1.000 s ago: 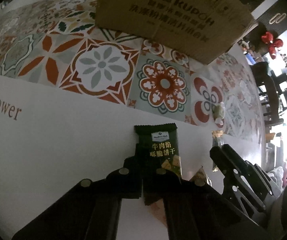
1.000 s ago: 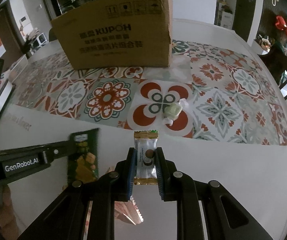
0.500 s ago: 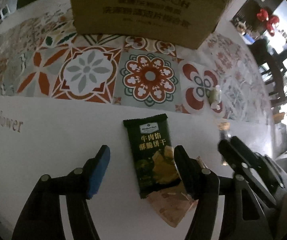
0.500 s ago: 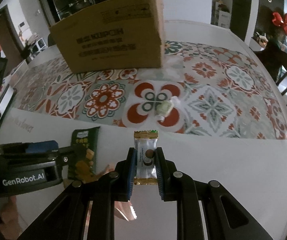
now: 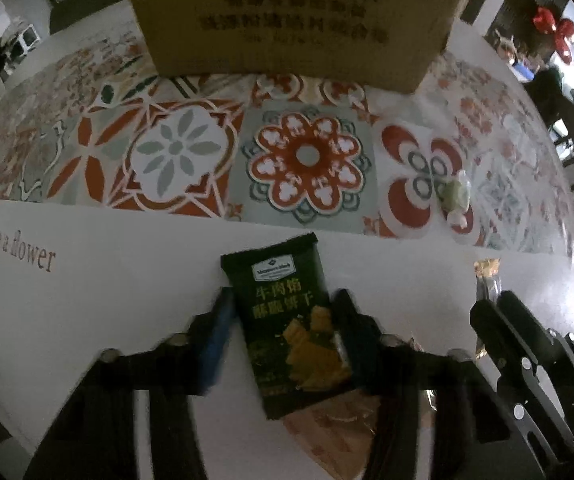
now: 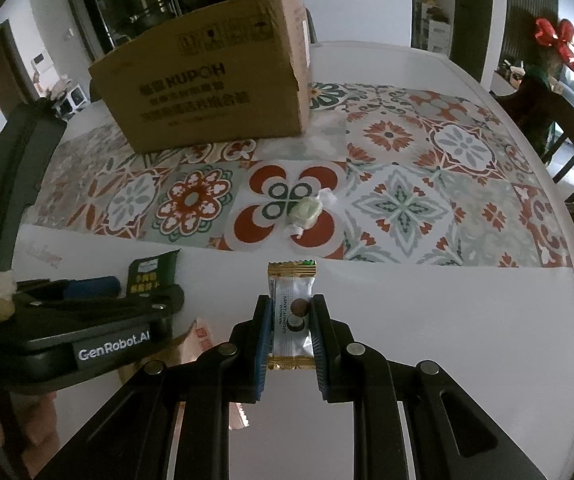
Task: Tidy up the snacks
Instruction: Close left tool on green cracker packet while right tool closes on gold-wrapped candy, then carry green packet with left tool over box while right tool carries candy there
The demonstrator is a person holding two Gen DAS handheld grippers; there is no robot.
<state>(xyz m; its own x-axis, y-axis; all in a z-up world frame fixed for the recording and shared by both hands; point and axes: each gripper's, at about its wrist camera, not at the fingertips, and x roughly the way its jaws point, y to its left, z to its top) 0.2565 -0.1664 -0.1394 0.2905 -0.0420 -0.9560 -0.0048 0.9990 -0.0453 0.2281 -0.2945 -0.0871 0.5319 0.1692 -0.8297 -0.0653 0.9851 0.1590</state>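
Observation:
A dark green biscuit packet [image 5: 287, 320] lies on the white table, partly over an orange packet [image 5: 339, 428]. My left gripper [image 5: 282, 298] straddles it and its jaws are closing. The right finger touches the packet's edge, while a thin gap shows at the blue left pad [image 5: 217, 328]. In the right wrist view, my right gripper [image 6: 291, 304] is shut on a white candy packet [image 6: 291, 284] with gold ends, held just above the table. The left gripper [image 6: 135, 290] sits to its left. A green wrapped candy [image 6: 305, 210] rests on the patterned mat [image 6: 407, 200].
A brown cardboard box [image 6: 215, 80] stands at the back of the mat, its printed side facing me. A dark chair [image 6: 567, 140] and a red bow [image 6: 555, 36] are at the right beyond the table edge.
My left gripper let go of the green packet, opened wide, and is now narrowing around it again after shifting sideways. The right gripper keeps its hold on the white candy packet, unmoved.

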